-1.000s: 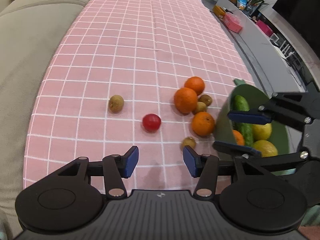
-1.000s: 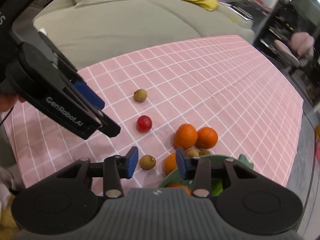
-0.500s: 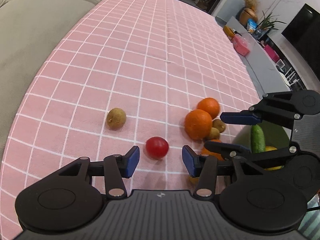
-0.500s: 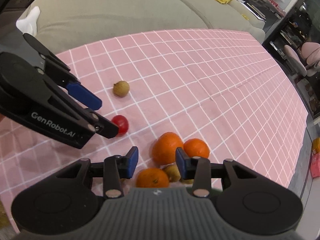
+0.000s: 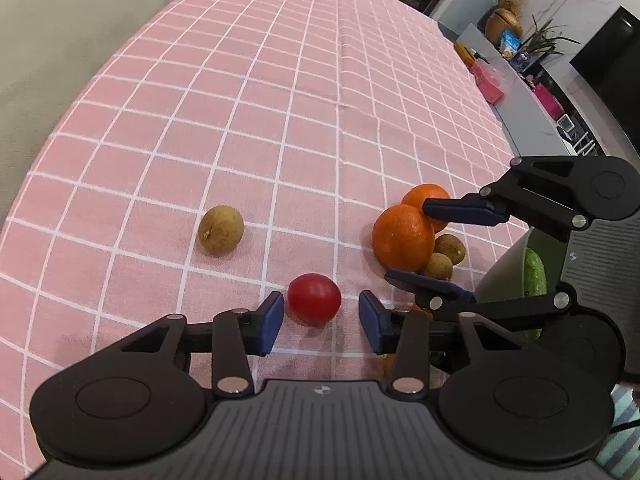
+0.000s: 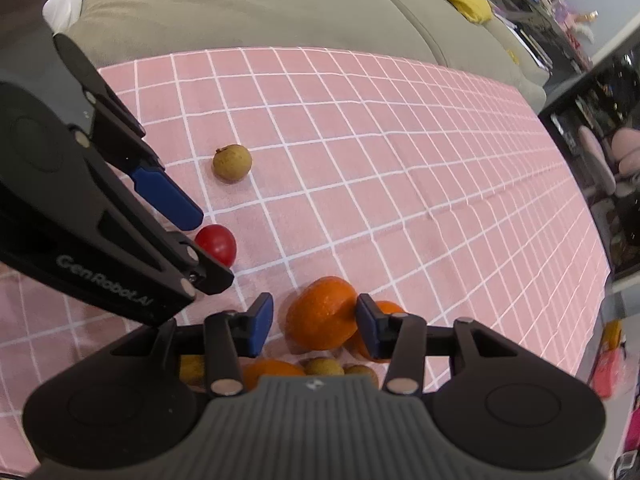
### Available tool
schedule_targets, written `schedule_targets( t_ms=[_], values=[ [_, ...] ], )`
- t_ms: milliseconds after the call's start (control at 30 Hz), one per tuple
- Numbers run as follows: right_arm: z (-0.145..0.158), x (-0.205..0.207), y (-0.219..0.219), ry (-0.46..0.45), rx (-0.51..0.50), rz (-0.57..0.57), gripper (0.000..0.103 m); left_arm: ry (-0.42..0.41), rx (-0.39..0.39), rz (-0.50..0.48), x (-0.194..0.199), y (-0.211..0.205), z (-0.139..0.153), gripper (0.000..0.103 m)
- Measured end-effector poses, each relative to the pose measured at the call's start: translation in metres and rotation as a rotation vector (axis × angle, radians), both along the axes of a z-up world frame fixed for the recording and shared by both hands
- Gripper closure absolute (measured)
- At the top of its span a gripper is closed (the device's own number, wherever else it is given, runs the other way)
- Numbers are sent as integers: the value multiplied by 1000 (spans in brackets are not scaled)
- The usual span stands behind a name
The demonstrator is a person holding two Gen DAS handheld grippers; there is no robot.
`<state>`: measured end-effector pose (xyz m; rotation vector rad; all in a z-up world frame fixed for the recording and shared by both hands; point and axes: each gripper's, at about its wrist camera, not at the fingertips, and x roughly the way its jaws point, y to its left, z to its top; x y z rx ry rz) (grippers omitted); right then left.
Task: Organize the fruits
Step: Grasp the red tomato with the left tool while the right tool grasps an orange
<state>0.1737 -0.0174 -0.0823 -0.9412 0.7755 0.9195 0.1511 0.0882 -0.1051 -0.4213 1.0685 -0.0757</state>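
left tool (image 5: 321, 322) closing around red tomato (image 5: 314, 298), untouched; right tool (image 6: 314, 328) opening astride orange (image 6: 322, 313).

Pink checked tablecloth (image 5: 280, 92) bare across whole far half, open passage there

Lone longan (image 5: 221, 230) sits apart on left, clear cloth all round it

Red tomato (image 5: 314, 298) between left gripper (image 5: 321, 322) pads, jaws closing, gaps either side

Right gripper (image 6: 315, 326) jaws opening astride front orange (image 6: 322, 313)

Fruit cluster tight: second orange (image 5: 426, 197), small longans (image 5: 449, 248) touching, no finger gap

Green bowl (image 5: 502, 266) blocks right edge; sofa (image 5: 60, 40) borders left
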Motion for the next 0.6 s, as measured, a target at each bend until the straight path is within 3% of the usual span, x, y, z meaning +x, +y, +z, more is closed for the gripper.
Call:
schedule_targets(
  t_ms=[200, 367, 467, 600],
  values=[
    [-8, -9, 6, -68, -52, 58, 55, 9, -22, 26, 0, 4, -5, 70],
    [-13, -9, 10, -105, -86, 64, 55, 13, -53, 48, -2, 8, -6, 72],
    [-15, -7, 11, -121, -90, 36, 61, 12, -48, 51, -3, 7, -5, 72],
    [-11, -4, 10, -97, -70, 6, 63, 4, -55, 54, -6, 7, -3, 72]
  ],
)
